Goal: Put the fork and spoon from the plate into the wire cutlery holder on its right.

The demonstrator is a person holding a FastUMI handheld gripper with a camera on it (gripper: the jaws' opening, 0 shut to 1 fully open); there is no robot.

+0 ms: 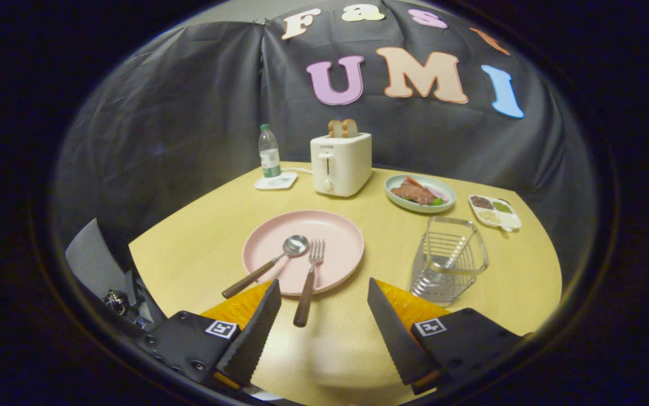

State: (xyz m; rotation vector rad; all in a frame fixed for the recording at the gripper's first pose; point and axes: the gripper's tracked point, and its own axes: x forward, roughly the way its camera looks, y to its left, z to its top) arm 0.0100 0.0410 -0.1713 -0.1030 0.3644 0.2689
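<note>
Evidently nothing was moved yet: fork [308, 282] and spoon [268, 264] lay on the plate [340, 231], wire cutlery holder [449, 260] held nothing, and the gripper [324, 304] hung spread and unladen nearby.

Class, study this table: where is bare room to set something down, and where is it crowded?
Bare wood lies left of the pink plate, and between plate and wire cutlery holder. The back is crowded: bottle, toaster, food plate, divided dish. The open gripper straddles the fork; the spoon lies beside it.
</note>
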